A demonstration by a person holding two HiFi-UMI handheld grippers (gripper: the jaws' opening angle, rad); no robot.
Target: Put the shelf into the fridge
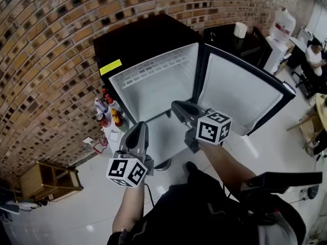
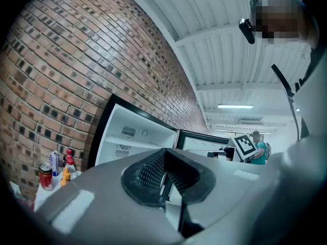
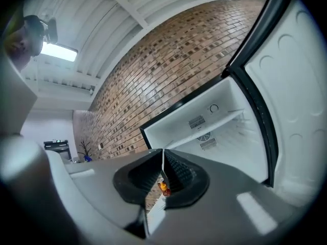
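A: Now, item one: white wire shelf [image 1: 153,69]?
B: Seated high inside the open black fridge [image 1: 143,40].
A: And left gripper [image 2: 164,173], right gripper [image 3: 162,173]?
B: Both pairs of jaws clenched, nothing between them, held before the fridge.

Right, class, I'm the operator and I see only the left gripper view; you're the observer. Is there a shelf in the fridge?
Observer: Yes. The head view shows a wire shelf high inside the fridge.
Operator: What about the right gripper?
Observer: Its own view shows it shut, with nothing between its jaws.
Operator: Anything on the floor beyond the bottles?
Observer: The head view shows a wooden stand by the brick wall.
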